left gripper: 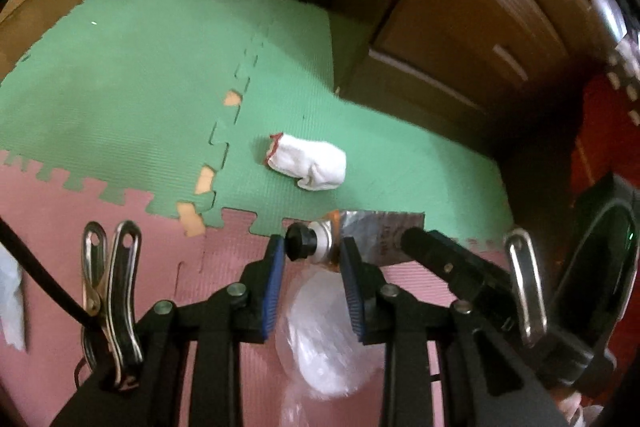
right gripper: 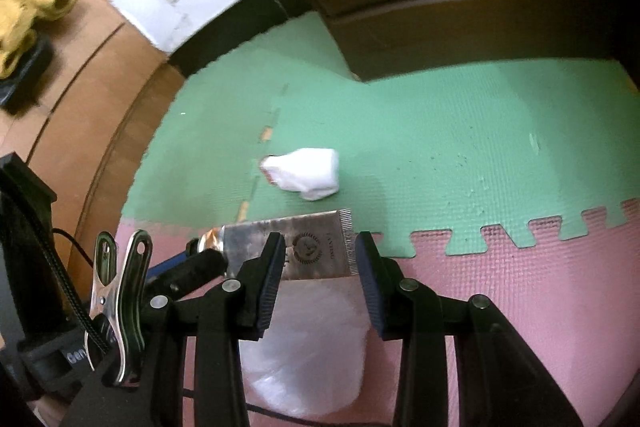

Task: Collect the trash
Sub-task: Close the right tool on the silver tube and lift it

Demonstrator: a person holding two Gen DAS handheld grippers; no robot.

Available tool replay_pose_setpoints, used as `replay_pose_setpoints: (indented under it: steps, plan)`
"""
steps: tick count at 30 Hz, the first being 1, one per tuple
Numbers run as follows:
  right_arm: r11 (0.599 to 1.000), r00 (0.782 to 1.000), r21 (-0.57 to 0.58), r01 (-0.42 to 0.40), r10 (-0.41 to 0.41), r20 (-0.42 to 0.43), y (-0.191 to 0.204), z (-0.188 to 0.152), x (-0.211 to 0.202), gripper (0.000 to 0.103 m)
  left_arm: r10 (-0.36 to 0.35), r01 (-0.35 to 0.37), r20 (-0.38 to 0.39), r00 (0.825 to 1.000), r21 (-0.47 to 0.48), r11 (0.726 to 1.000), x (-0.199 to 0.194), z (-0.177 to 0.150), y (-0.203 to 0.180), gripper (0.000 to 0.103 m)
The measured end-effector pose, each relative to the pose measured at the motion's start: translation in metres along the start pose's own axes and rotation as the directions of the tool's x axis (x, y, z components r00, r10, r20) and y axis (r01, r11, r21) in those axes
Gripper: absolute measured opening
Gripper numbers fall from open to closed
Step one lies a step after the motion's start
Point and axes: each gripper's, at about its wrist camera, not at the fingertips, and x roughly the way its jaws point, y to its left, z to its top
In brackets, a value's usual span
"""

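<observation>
A silver squeeze tube (left gripper: pixel 376 235) with a black cap (left gripper: pixel 299 241) hangs between both grippers above the foam mat. My left gripper (left gripper: pixel 312 247) is shut on the tube's cap end. My right gripper (right gripper: pixel 320 251) is shut on the tube's flat crimped end (right gripper: pixel 316 247). The right gripper's finger shows in the left wrist view (left gripper: pixel 440 259). A clear plastic bag (left gripper: pixel 324 331) lies open below the tube, also in the right wrist view (right gripper: pixel 304 343). A crumpled white cloth with red trim (left gripper: pixel 308 163) lies on the green mat beyond, seen too in the right wrist view (right gripper: pixel 306 173).
The floor is interlocking foam mat, green (left gripper: pixel 140 99) and pink (left gripper: pixel 48 211). A brown wooden cabinet (left gripper: pixel 460 39) stands at the right. Yellow gloves (right gripper: pixel 32 11) lie on a cardboard surface at far left. A white wall with a black skirting is behind.
</observation>
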Motion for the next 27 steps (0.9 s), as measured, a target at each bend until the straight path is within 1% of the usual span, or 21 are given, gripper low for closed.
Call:
replay_pose_setpoints:
  steps: [7,11,15,20,27]
  plan:
    - [0.998,0.997,-0.038,-0.041,0.044,0.067,0.031,-0.019,-0.053,0.039,0.001,-0.003,0.089,0.996,0.021,1.000,-0.067,-0.017,-0.013,0.029]
    - [0.995,0.993,-0.082,-0.057,0.065,0.096,0.054,-0.031,-0.087,0.039,0.004,-0.006,0.147,0.989,0.007,1.000,-0.111,-0.031,-0.018,0.029]
    - [0.989,0.987,-0.126,-0.083,0.098,0.125,0.077,-0.040,-0.118,0.039,0.014,-0.012,0.185,0.983,-0.014,1.000,-0.150,-0.043,-0.016,0.029]
    - [0.974,0.979,-0.200,-0.110,0.141,0.149,0.110,-0.053,-0.150,0.038,0.043,-0.041,0.259,0.965,-0.012,0.999,-0.203,-0.060,-0.018,0.029]
    - [0.945,0.956,-0.287,-0.156,0.217,0.197,0.157,-0.068,-0.199,0.037,0.093,-0.086,0.343,0.935,-0.036,0.996,-0.277,-0.082,-0.017,0.029]
